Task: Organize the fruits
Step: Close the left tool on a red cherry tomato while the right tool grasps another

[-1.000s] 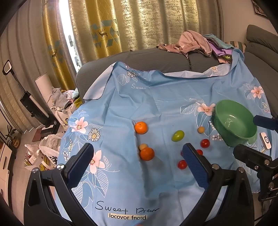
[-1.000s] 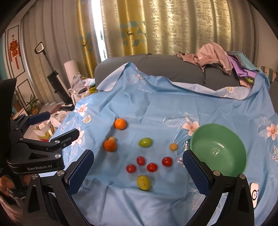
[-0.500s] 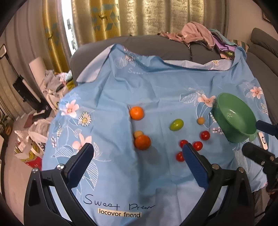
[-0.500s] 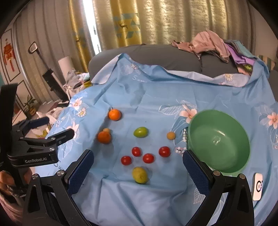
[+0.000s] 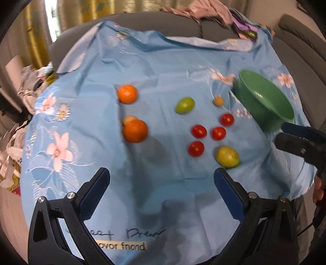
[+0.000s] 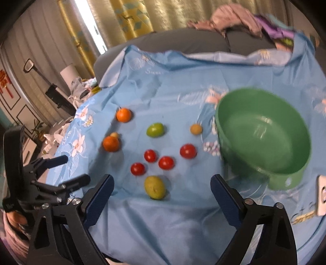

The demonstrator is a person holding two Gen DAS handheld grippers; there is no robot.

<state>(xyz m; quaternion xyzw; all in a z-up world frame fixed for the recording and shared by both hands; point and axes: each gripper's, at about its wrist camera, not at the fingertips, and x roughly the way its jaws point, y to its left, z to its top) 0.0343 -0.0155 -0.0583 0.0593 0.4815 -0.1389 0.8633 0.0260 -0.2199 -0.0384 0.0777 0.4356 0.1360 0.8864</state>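
Surface: blue floral cloth (image 6: 163,85) spread over a grey sofa (image 6: 183,40); printed lettering along its near edge.

Fruits, all loose on the cloth, none in the bowl:
- Two oranges (image 6: 123,115), the nearer one touching a small pale fruit (image 6: 114,134) just behind it.
- One green oval fruit (image 6: 155,130), mid-cloth.
- One small tan round fruit (image 6: 196,129), just beside the bowl.
- Four red tomatoes (image 6: 166,162), clustered but apart from one another.
- One yellow-green fruit (image 6: 154,187), nearest the cameras, in front of the tomatoes.

Container: green bowl (image 6: 264,114), empty, standing on the cloth's right side (its outline blurred).

Left tool (image 5: 162,181): fingers wide apart, nothing between them, over the near edge of the cloth, well short of the fruits.

Right tool (image 6: 162,188): jaws closing but wide apart, pressing on nothing; the yellow-green fruit appears in the gap between the fingers, touching neither.

Other: heap of clothes (image 6: 240,18) on the sofa back; yellow curtains (image 6: 122,18); small white device (image 6: 322,195) at the cloth's right edge.
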